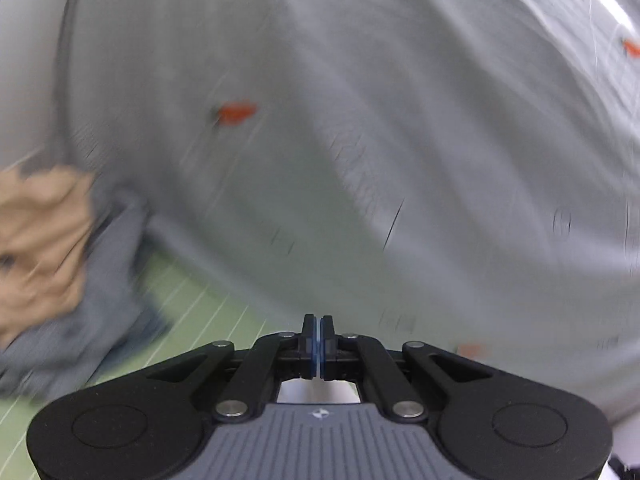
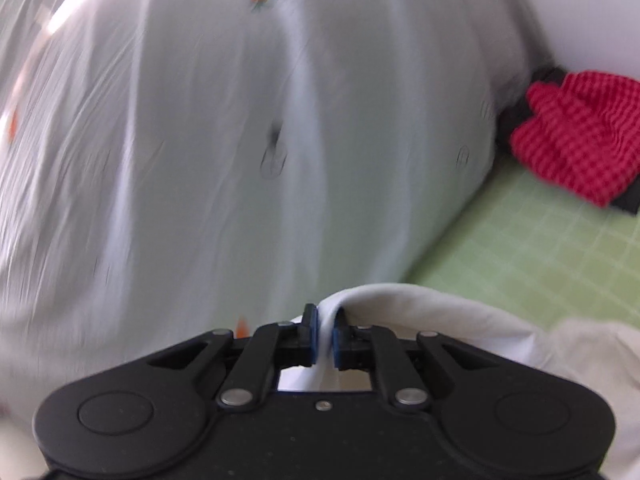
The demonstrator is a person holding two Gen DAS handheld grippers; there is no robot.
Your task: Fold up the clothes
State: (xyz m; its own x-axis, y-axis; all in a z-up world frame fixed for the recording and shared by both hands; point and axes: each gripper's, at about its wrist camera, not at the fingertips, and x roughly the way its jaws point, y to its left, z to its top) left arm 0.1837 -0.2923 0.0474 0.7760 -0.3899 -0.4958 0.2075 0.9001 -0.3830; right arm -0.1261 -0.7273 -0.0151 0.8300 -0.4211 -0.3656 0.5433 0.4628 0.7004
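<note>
Two tools show, one per view, each at the bottom centre of its frame. The left tool [image 1: 319,344] has its blue-padded fingers pressed fully together; whether a thin layer of cloth is caught between them cannot be told from this view. The right tool [image 2: 324,336] pinches a fold of the white garment [image 2: 224,152], whose cloth rises in a hump between the pads and trails off toward the lower right of the frame as a thick rolled edge.

Most of both frames is filled by that white garment [image 1: 400,140], a pale cloth sprinkled with small orange-red motifs [image 1: 238,112] and faint dark outline marks. It hangs as a broad, blurred sheet with long folds across the upper and middle parts of each view. Bright light shines through it at the upper left of the right wrist view.

Beneath the cloth lies a light green mat with a white grid [image 2: 552,256], seen at the right of the right wrist view and at the lower left of the left wrist view [image 1: 192,312].

At the left edge of the left wrist view sits a crumpled tan garment [image 1: 40,240] on top of a grey-blue garment [image 1: 108,292], both blurred. At the right edge of the right wrist view a red checked cloth [image 2: 580,136] lies on the mat, with something dark under it.
</note>
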